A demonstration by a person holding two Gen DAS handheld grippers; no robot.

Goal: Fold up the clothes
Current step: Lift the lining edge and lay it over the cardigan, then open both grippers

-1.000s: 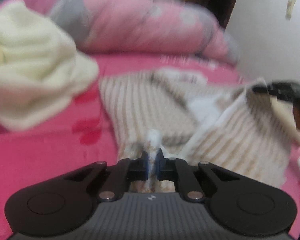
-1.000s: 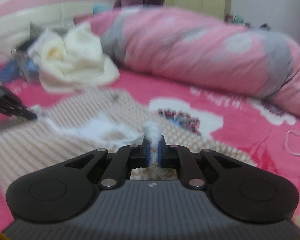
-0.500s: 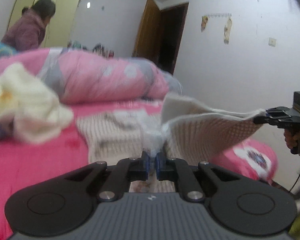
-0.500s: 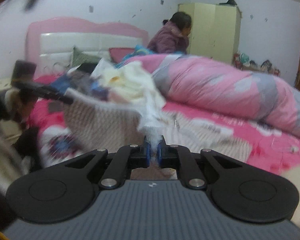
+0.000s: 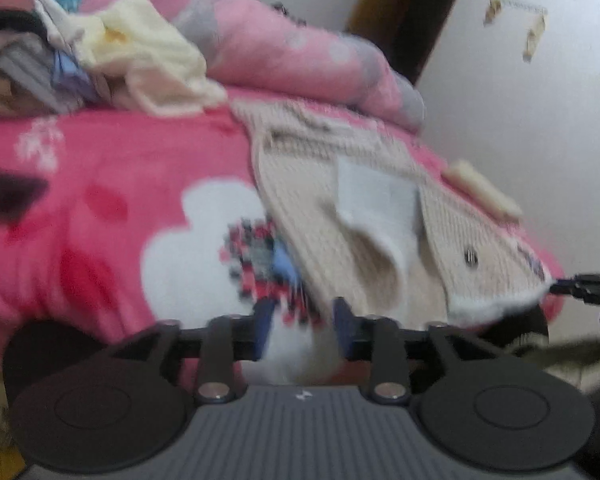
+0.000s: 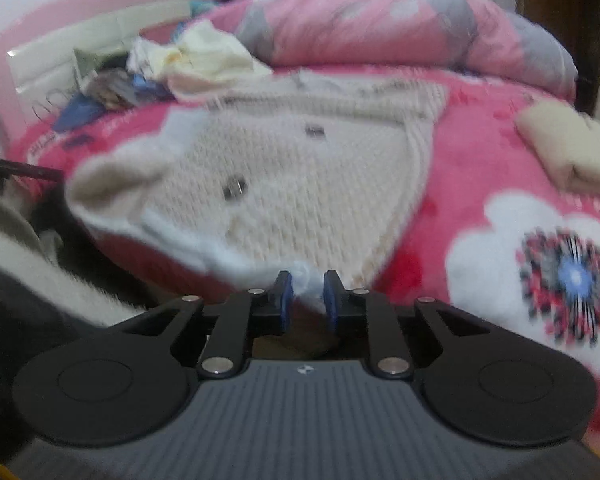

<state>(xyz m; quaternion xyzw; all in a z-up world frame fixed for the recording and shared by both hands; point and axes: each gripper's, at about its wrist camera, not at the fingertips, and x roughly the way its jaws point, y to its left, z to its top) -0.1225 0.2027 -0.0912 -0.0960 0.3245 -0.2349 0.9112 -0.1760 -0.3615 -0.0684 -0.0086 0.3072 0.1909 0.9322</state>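
folded cloth [image 6: 572, 152] clearer from right wrist

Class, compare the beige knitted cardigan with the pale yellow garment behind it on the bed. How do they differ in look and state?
The beige knitted cardigan lies spread flat on the pink bedspread; the pale yellow garment sits crumpled in a heap. The cardigan is ribbed with dark buttons; the yellow garment looks plain and buttonless. The cardigan lies near the bed's edge, the yellow one farther back. Both are soft, light-coloured clothes.

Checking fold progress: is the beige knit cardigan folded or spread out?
Spread out. The beige knit cardigan lies flat across the pink blanket, buttons showing; one front corner is flipped back, no tidy fold made.
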